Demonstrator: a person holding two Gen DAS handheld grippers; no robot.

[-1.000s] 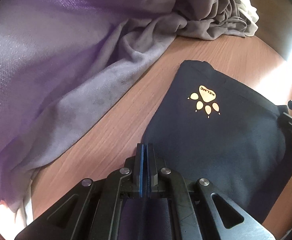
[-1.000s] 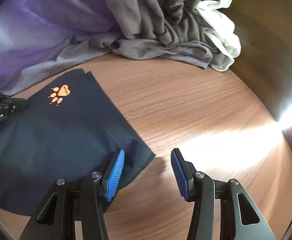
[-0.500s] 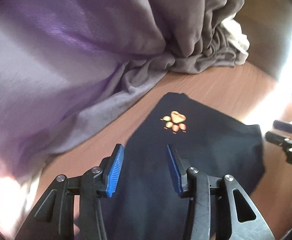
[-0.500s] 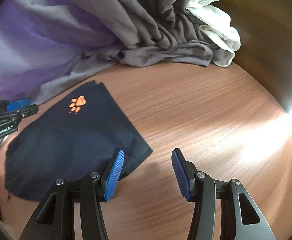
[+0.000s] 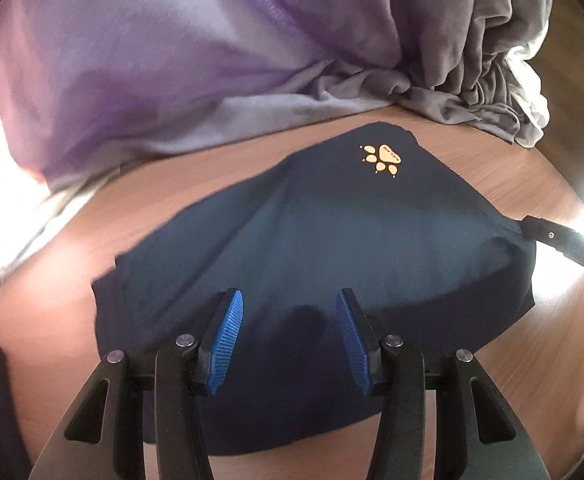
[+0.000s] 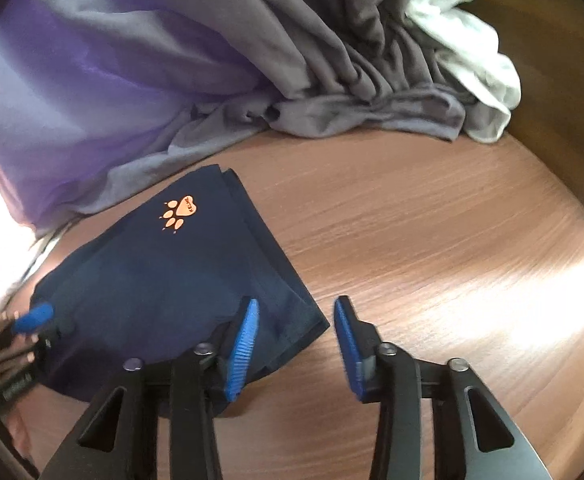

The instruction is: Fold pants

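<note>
The dark navy pants [image 5: 332,248] with an orange paw print logo [image 5: 383,157] lie folded in a compact bundle on the wooden table [image 6: 432,220]. They also show in the right wrist view [image 6: 163,280]. My left gripper [image 5: 289,308] is open and empty, just above the bundle's near edge. My right gripper [image 6: 296,312] is open and empty, over the bundle's right corner, with one pad above the cloth and the other above bare wood. The right gripper's tip shows at the bundle's right corner in the left wrist view [image 5: 548,236].
A heap of purple cloth [image 5: 151,60] and grey cloth [image 6: 352,60] lies along the far side of the table, with a white garment [image 6: 480,60] at its right end. Bright sunlight falls on the wood at the right [image 6: 532,300].
My left gripper opened, letting go of the pants, and pulled back toward me. The pants now lie loose on the table. The right gripper stayed open and drew back slightly.
</note>
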